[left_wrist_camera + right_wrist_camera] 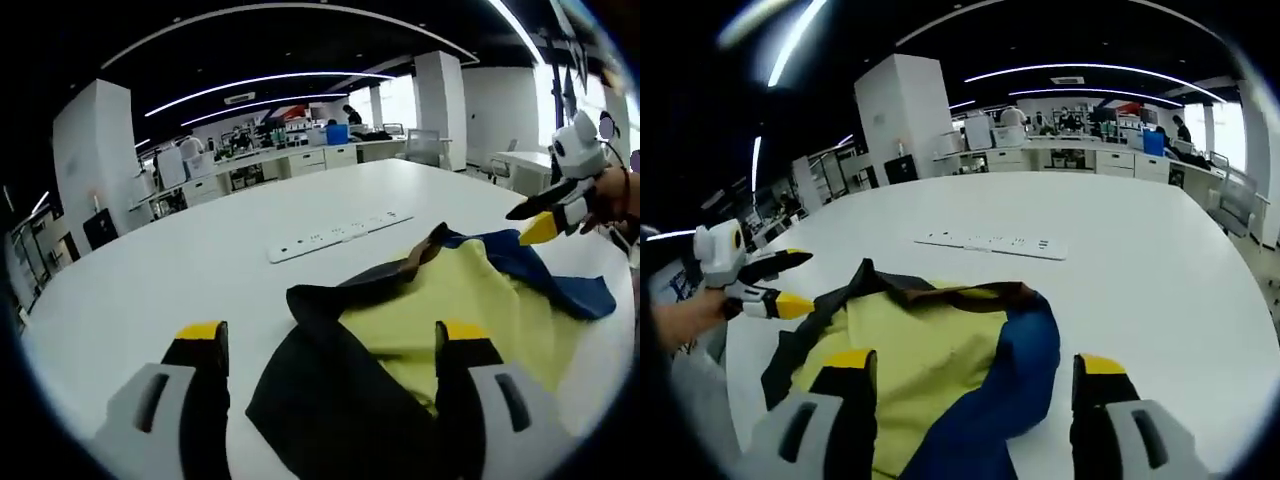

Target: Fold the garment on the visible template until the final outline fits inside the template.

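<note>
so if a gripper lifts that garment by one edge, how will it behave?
Probably floppy: the garment lies rumpled in soft folds on the white table. Likely light, so it would drape and unfold. If pushed it would probably bunch rather than slide whole.

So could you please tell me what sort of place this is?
Probably an open-plan lab or office: a big white table carrying a power strip, rows of workbenches behind, and strip ceiling lights.

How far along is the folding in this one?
Early. Done: the garment lies on the white table, but loosely bunched, black, yellow and blue panels overlapping. In hand: nothing; the left tongs and right tongs hover open over it. Left: all folds. I can't make out a template.
</note>
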Available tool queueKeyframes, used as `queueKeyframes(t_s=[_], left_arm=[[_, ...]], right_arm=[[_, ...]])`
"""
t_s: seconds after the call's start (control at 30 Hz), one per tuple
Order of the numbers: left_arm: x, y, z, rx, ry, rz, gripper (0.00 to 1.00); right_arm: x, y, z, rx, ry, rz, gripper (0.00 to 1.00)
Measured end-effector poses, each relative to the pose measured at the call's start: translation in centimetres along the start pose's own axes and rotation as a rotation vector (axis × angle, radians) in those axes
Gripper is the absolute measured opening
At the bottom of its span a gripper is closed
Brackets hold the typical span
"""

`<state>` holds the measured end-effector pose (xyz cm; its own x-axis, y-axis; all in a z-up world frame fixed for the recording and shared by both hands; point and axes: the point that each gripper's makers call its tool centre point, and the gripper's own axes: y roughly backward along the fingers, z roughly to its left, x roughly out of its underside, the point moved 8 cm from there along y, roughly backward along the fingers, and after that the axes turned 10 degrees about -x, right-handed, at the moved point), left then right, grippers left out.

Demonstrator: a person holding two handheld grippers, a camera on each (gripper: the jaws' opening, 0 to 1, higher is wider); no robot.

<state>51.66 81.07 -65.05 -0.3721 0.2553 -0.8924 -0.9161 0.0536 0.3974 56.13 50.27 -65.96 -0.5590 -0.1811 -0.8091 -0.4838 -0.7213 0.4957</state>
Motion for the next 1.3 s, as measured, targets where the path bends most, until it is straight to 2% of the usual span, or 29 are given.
queueKeyframes(t_s=[0.1,0.27,0.47,0.67,0.77,0.87,0.97,1.1,1.2,1.3], left_arm=[[0.0,1.5,-0.3,0.006,-0.038,-0.004,0.81],[0.5,3.3,-0.9,0.031,-0.031,-0.019,0.80],[1.4,5.0,-1.7,0.054,-0.031,-0.013,0.74],[2.8,6.3,-3.1,0.078,-0.044,-0.007,0.57],[3.3,6.5,-3.7,0.079,-0.048,-0.002,0.55],[4.3,6.3,-4.2,0.072,-0.084,0.018,0.48],[5.3,6.1,-4.4,0.057,-0.065,0.054,0.43],[6.2,5.7,-4.6,0.043,-0.090,0.078,0.35],[6.7,5.6,-4.3,-0.006,-0.075,0.124,0.25],[6.7,5.5,-4.2,-0.007,-0.048,0.122,0.22]], right_arm=[[0.7,1.1,0.7,-0.014,-0.003,0.002,0.81],[2.3,2.5,1.6,-0.008,0.034,0.044,0.81],[4.4,3.7,2.9,-0.003,0.035,0.079,0.76],[5.9,4.2,4.5,0.040,0.066,0.086,0.61],[6.8,4.1,5.0,0.068,0.087,0.102,0.52],[7.5,4.1,5.4,0.087,0.089,0.103,0.44],[8.3,4.2,5.8,0.114,0.089,0.111,0.41],[9.1,4.3,6.2,0.145,0.093,0.109,0.34],[9.3,4.4,6.2,0.192,0.101,0.099,0.29],[9.5,4.5,6.0,0.223,0.118,0.099,0.28]])
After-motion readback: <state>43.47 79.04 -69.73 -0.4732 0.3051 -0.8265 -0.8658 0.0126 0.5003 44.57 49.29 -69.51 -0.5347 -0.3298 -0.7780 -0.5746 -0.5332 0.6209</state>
